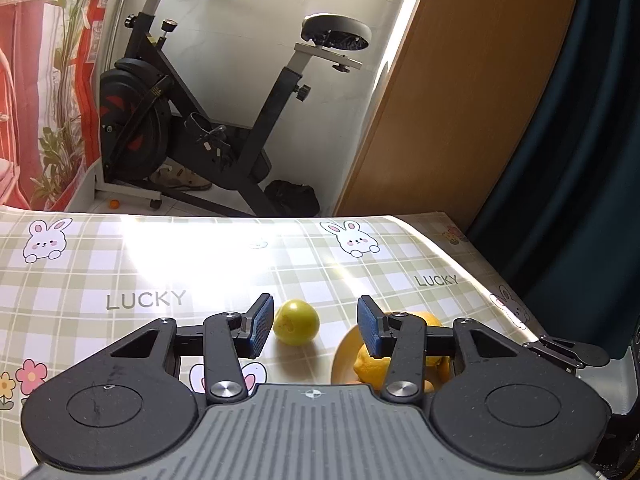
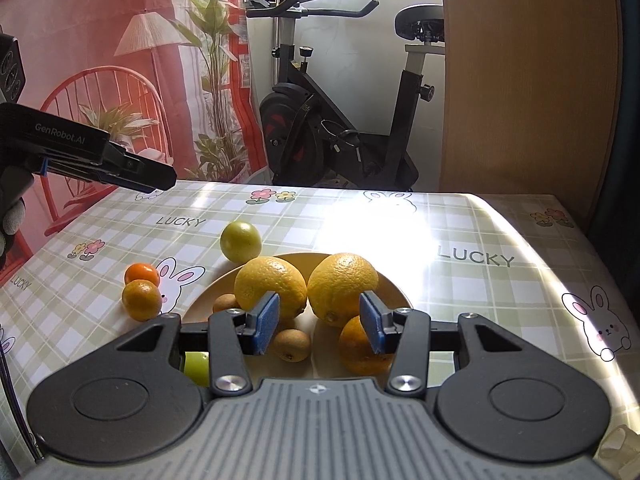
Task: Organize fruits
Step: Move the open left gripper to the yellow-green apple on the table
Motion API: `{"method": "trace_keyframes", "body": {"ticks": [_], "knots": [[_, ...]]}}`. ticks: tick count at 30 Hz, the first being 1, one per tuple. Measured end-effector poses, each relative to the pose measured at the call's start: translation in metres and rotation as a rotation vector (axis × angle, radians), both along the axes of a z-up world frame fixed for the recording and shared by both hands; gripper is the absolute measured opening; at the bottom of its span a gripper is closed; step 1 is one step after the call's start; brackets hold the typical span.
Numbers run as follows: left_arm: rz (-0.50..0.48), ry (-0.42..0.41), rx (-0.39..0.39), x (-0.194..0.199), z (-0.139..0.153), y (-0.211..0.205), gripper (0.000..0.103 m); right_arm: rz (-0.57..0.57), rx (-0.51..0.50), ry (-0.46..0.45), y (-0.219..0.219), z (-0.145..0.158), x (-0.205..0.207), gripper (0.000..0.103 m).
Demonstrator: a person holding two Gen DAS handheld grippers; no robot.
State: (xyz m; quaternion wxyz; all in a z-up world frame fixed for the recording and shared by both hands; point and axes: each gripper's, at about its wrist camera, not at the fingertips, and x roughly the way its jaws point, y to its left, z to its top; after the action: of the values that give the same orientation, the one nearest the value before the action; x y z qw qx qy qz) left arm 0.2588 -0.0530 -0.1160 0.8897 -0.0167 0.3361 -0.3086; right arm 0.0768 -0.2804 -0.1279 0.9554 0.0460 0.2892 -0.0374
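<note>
Partly hidden behind the right gripper (image 2: 319, 322): a second green fruit (image 2: 197, 367), glimpsed only through the gap under the left linkage; a kiwi (image 2: 225, 303) behind the left pad; an orange (image 2: 362, 347) overlapped by the right pad. Cut off at the bottom right corner of the right wrist view: a pale translucent object (image 2: 618, 454), too little shown to name. In the left wrist view, only slivers of the yellow plate (image 1: 343, 356) and one lemon (image 1: 370, 364) seen past the finger linkage.

Left gripper (image 1: 316, 327) held low over the tablecloth (image 1: 160, 264), fingers spread wide and holding nothing, with the green fruit (image 1: 296, 322) lying on the cloth just beside the left pad, slightly ahead of the gap. From the right wrist view, seen as a black body (image 2: 100, 162) hovering above the table's left side, well apart from the fruit.

Right gripper poised over the near rim of the plate (image 2: 394, 284), fingers likewise wide, gripping nothing. On the plate: two large lemons (image 2: 271, 286) (image 2: 343, 286) side by side, another kiwi (image 2: 292, 345) in front. Off the plate, on the cloth: the green fruit (image 2: 240, 241) just beyond the far left rim, and two small mandarins (image 2: 141, 274) (image 2: 142, 299) touching each other to the left.

Bare checked cloth to the right of the plate and toward the far edge; exercise bike (image 2: 340, 120) beyond the table.
</note>
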Motion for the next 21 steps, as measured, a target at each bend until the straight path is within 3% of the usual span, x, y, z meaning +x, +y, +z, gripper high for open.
{"method": "trace_keyframes", "body": {"ticks": [10,21], "knots": [[0.071,-0.032,-0.015,0.018,0.003,0.044,0.049,0.069,-0.039,0.015,0.024,0.007,0.028,0.048],[0.096,-0.012,-0.025,0.029,-0.014,0.069,0.049,0.144,-0.062,0.052,0.051,0.008,0.076,0.052]]}}
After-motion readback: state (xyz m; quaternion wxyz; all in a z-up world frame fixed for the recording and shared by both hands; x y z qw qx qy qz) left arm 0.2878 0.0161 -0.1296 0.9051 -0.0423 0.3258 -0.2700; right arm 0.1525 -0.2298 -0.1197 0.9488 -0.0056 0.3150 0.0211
